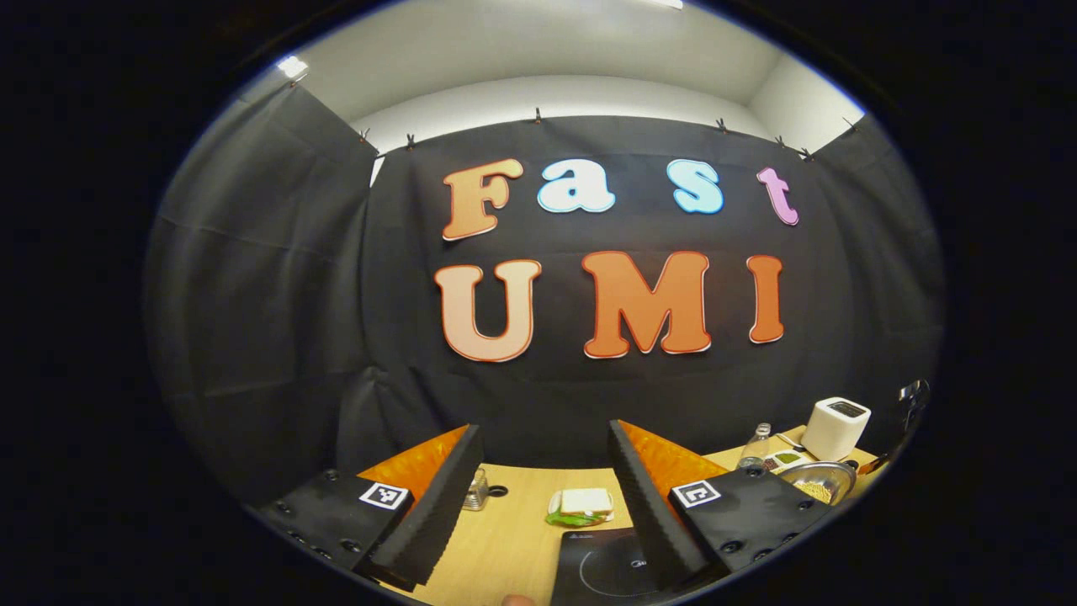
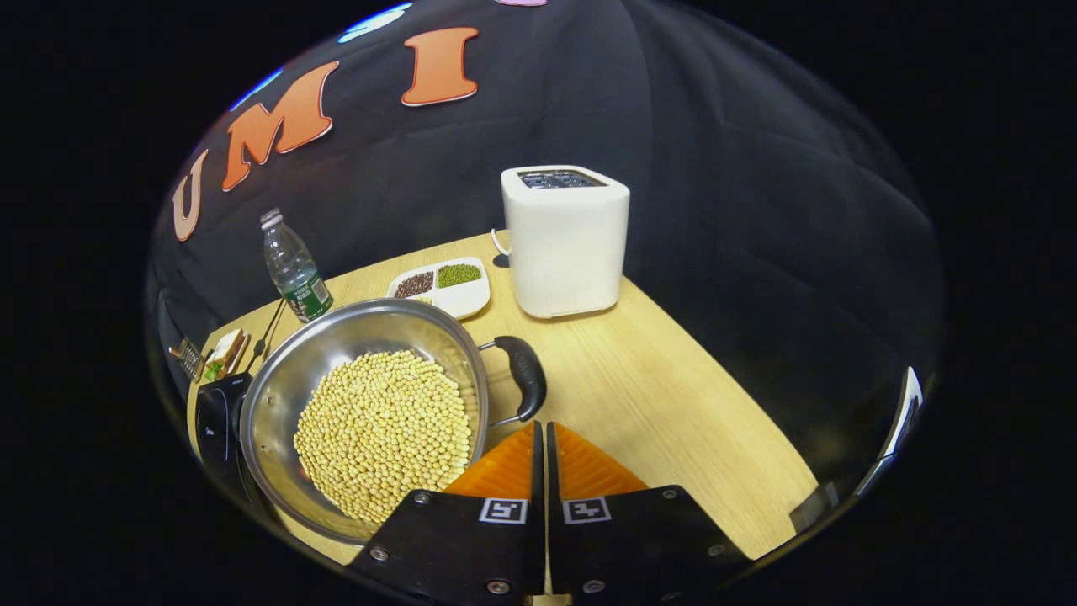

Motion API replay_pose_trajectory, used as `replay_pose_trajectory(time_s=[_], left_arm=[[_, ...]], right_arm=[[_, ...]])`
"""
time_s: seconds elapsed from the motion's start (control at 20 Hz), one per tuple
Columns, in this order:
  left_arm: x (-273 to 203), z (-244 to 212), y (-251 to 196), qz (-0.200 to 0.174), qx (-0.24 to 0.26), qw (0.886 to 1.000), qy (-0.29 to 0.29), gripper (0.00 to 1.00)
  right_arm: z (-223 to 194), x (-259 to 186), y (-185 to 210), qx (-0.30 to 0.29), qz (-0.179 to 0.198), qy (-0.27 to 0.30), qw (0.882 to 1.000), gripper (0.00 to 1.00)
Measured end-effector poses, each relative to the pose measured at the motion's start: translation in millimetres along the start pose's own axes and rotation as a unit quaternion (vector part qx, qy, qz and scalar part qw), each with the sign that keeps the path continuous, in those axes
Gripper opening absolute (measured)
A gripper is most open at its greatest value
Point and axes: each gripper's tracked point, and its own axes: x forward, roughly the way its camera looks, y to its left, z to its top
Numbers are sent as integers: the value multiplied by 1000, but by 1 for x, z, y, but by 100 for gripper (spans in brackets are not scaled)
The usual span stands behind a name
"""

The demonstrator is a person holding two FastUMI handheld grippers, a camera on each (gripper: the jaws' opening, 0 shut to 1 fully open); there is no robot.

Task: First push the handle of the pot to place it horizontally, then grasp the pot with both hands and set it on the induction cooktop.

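In the left gripper view, the black cloth wall (image 1: 278, 278) hangs in folds along the left and back of the booth, clipped at its top edge below a pale ceiling (image 1: 547, 50). Below it runs a light wooden counter (image 1: 513, 539). The left hand-held gripper (image 1: 547, 497) is held above this counter with its fingers spread wide apart and nothing between them. Through the gap, from left to right, lie a small glass jar (image 1: 476, 491), a sandwich (image 1: 584, 505) on a green wrapper, and the dark induction cooktop (image 1: 606, 572) at the near edge. Further right stand a clear bottle (image 1: 756, 448), the steel pot (image 1: 818, 480) with beans in it, and a white toaster (image 1: 835, 427) near the counter's end.

In the right gripper view the same counter (image 2: 656, 396) curves away toward the cloth wall (image 2: 740, 236). At far left the cooktop (image 2: 214, 429) sits at the counter's edge, with the sandwich (image 2: 225, 351) behind it. The pot (image 2: 362, 337) stands just beside the cooktop, its rim overlapping it from this angle; whether it rests on it I cannot tell. It is heaped with pale soybeans (image 2: 383, 433), and its black handle (image 2: 526, 374) points right, toward the gripper. Behind the pot are the bottle (image 2: 293, 268), a white divided dish (image 2: 442, 286) holding dark and green beans, and the toaster (image 2: 565, 240). The right hand-held gripper (image 2: 541, 438) is closed, fingers pressed together with nothing held, its tips just beside the handle's lower end.
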Motion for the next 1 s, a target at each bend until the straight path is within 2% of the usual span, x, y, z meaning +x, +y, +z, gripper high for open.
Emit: replay_pose_trajectory(time_s=[0.15,0.25,0.3,0.35,0.4,0.45,0.6,0.7,1.0], left_arm=[[14,-51,-60,-38,-13,999,35,98],[19,-82,-109,-70,-27,996,57,99],[22,-97,-132,-87,-34,993,69,99],[25,-112,-155,-100,-41,991,77,98],[27,-125,-175,-107,-45,990,85,96],[30,-140,-193,-114,-46,988,96,98],[36,-180,-243,-132,-46,983,121,98],[34,-209,-276,-151,-44,976,148,98],[35,-291,-340,-183,-36,952,242,99]], right_arm=[[14,-8,-5,-4,-4,-26,1000,6],[24,-11,-5,-19,-5,-43,999,20],[29,-14,-2,-28,-4,-54,998,31],[34,-15,1,-36,-1,-65,997,36],[39,-15,7,-45,5,-76,996,49],[43,-15,11,-54,11,-86,995,51],[49,-8,22,-75,23,-102,992,82],[49,2,25,-78,28,-100,992,94],[41,35,19,-46,36,-70,996,94]])
